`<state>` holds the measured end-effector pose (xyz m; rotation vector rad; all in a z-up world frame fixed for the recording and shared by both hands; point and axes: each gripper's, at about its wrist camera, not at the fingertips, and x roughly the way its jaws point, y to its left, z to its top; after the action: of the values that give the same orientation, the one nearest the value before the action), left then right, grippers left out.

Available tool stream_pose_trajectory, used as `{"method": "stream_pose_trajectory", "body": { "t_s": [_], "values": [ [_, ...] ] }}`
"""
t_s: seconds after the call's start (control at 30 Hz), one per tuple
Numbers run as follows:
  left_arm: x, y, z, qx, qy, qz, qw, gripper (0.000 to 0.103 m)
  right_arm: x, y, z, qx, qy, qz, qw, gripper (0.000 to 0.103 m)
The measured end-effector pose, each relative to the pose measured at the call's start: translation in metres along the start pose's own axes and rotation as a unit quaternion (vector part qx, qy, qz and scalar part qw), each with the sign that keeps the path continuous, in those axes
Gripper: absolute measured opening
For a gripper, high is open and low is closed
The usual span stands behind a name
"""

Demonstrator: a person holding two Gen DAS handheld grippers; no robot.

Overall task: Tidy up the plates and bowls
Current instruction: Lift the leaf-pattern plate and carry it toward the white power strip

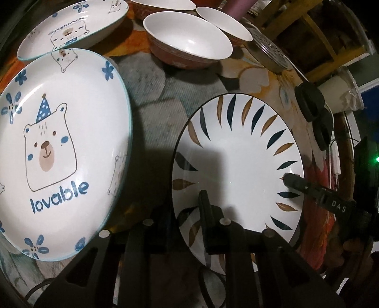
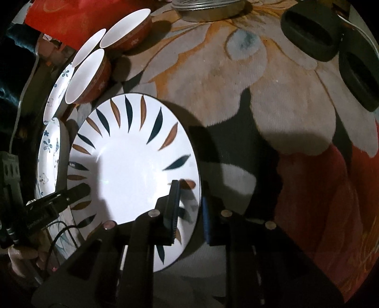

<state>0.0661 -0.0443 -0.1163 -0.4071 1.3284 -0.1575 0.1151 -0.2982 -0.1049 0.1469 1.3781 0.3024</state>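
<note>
A white plate with blue and brown leaf strokes [image 1: 236,165] [image 2: 132,161] is held at two opposite edges over the floral cloth. My left gripper [image 1: 187,208] is shut on its left rim, one finger inside the plate and one outside. My right gripper [image 2: 190,199] is shut on the right rim, with the blue pad outside. Each gripper shows in the other's view, the right gripper [image 1: 292,181] and the left gripper [image 2: 75,190]. Two "lovable" bear plates [image 1: 59,154] [image 1: 71,30] lie to the left. Red-brown bowls [image 1: 189,45] [image 1: 225,23] stand behind.
The floral cloth [image 2: 284,106] covers the surface. A metal pan with a perforated lid [image 1: 270,49] [image 2: 208,9] sits at the back. Two black rings [image 2: 310,33] [image 2: 360,75] lie at the far right. A person's hand [image 2: 21,258] holds the left gripper's handle.
</note>
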Motion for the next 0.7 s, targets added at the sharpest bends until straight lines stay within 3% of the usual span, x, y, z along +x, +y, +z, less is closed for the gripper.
{"method": "stream_pose_trajectory", "body": {
  "t_s": [0.3,0.7],
  "values": [
    [-0.012,-0.012,0.004,0.067,-0.031,0.012,0.9972,0.02,-0.013,0.002,-0.008,-0.027,-0.014,-0.002,1.0,0.017],
    [-0.027,-0.034,0.01,0.11,-0.058,-0.009,0.9922,0.02,-0.044,0.0,-0.017,-0.028,-0.049,-0.008,0.998,0.016]
  ]
}}
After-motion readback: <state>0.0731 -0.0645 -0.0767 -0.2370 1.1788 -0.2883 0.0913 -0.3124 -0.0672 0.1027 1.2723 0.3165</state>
